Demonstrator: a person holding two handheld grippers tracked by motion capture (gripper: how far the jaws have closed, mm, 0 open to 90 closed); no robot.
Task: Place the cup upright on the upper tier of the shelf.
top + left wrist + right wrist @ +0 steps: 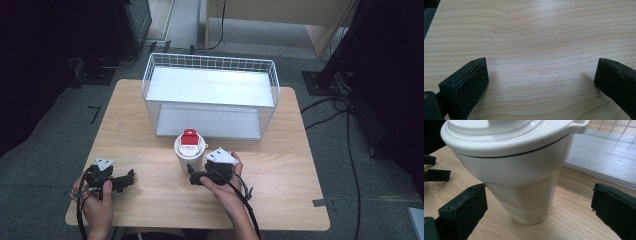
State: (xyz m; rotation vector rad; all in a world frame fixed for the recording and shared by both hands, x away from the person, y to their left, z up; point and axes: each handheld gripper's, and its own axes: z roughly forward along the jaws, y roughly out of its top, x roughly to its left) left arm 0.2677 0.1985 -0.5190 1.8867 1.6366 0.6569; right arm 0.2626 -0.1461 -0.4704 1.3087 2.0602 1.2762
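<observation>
Right gripper view is showing the white tapered plastic cup with a white lid (524,170) standing upright on the light wooden surface (574,220), its long axis vertical, and lying straight ahead between the right gripper (539,202)'s two black fingers (464,205), which are standing spread wide and touching nothing. The cup's narrow base is sitting nearer the left finger than the right one, with bare wood showing on both sides, so I judge a short push forward would put the body between the pads before any closing.

In the high view the cup (190,150), with a red tab on its lid, is standing near the surface's middle, just in front of the white wire two-tier basket shelf (210,95). The right gripper (200,176) is just beside it and clearly the nearer of the two. The left gripper (127,179) is resting well apart at the near left, its fingers (466,82) also released over bare wood.

Count: one cup, one wire shelf, two grippers.
</observation>
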